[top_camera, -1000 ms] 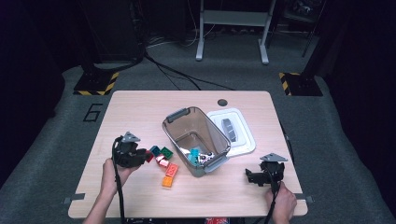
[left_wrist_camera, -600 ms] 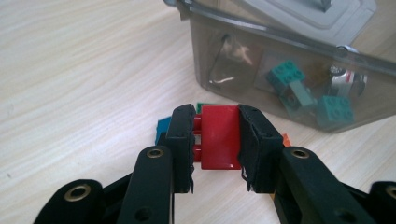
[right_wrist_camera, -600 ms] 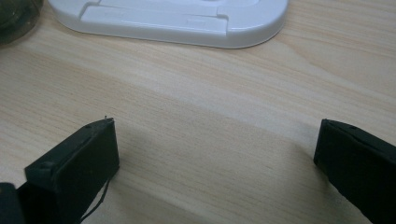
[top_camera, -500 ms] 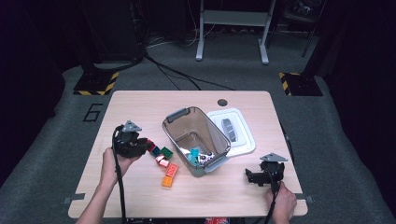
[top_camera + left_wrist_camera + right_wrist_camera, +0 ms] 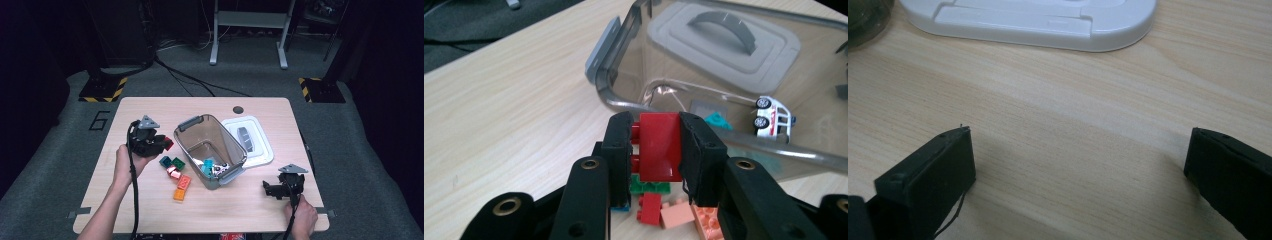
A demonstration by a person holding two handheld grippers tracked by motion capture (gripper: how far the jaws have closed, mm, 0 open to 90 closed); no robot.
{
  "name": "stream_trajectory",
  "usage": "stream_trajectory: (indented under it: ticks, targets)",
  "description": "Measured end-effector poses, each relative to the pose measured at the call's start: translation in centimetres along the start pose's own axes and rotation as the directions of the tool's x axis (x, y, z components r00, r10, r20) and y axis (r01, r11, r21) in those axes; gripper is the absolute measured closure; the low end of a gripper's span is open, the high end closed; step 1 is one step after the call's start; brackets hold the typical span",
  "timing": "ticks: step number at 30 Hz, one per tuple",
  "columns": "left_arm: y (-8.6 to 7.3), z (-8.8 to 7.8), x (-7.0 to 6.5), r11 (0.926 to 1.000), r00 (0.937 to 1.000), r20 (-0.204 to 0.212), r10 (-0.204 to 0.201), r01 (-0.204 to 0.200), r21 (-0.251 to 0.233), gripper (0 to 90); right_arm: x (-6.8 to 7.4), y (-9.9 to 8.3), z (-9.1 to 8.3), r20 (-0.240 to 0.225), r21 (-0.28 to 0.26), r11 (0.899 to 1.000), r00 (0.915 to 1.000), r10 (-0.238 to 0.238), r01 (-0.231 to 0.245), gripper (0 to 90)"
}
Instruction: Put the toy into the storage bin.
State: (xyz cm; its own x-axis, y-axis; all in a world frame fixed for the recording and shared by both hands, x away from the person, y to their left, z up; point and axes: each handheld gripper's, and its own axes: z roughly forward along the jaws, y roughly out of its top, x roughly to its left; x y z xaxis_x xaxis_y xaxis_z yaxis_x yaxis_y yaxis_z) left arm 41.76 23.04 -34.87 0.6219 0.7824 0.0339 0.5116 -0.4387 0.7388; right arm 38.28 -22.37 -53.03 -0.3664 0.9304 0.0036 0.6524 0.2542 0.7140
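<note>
My left gripper [image 5: 162, 144] is shut on a red brick [image 5: 659, 145], held in the air just left of the clear grey bin [image 5: 186, 143]. In the left gripper view the bin's rim [image 5: 624, 102] is right ahead, with a white toy car [image 5: 771, 116] and a teal piece [image 5: 718, 121] inside. Below the jaws lie loose bricks: green [image 5: 649, 186], red [image 5: 650, 208] and orange [image 5: 676, 215]. On the table they sit left of the bin [image 5: 176, 172]. My right gripper [image 5: 268, 189] rests low at the front right, open, with bare wood between its fingers [image 5: 930, 172].
The bin's white lid [image 5: 250, 140] with a grey handle lies on the table right of the bin; its edge [image 5: 1048, 25] is ahead of my right gripper. A round hole [image 5: 238, 109] is near the table's far edge. The table is light wood [image 5: 150, 107].
My left gripper has risen from the brick pile with the red brick and moved toward the bin. The right gripper has stayed put.
</note>
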Motion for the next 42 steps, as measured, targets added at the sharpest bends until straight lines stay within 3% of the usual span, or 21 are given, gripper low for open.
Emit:
stream_trajectory:
  ticks: [8, 19, 25, 33, 42]
  targets:
    - [2.0, 0.6, -1.5, 0.9990, 0.9990, 0.017, 0.042, -0.042, -0.016, 67.4, 0.0, 0.0, 0.0, 0.000, 0.000, 1.000, 1.0000, 0.000, 0.000, 0.0]
    - [3.3, 2.7, -3.9, 0.9964, 0.9937, 0.073, 0.085, -0.084, -0.005, 67.4, 0.0, 0.0, 0.0, 0.000, 0.000, 1.000, 1.0000, -0.001, 0.001, 0.0]
    - [3.5, 3.8, -5.0, 0.9947, 0.9884, 0.115, 0.099, -0.101, 0.018, 67.4, 0.0, 0.0, 0.0, 0.000, 0.000, 1.000, 1.0000, -0.001, 0.001, 0.0]
    - [3.2, 5.3, -6.5, 0.9918, 0.9756, 0.196, 0.099, -0.113, 0.060, 67.4, 0.0, 0.0, 0.0, 0.000, 0.000, 1.000, 1.0000, -0.001, 0.001, 0.0]
    - [2.3, 6.4, -7.3, 0.9858, 0.9665, 0.240, 0.090, -0.121, 0.117, 67.3, 0.0, 0.0, 0.0, 0.000, 0.000, 1.000, 1.0000, -0.001, 0.001, 0.0]
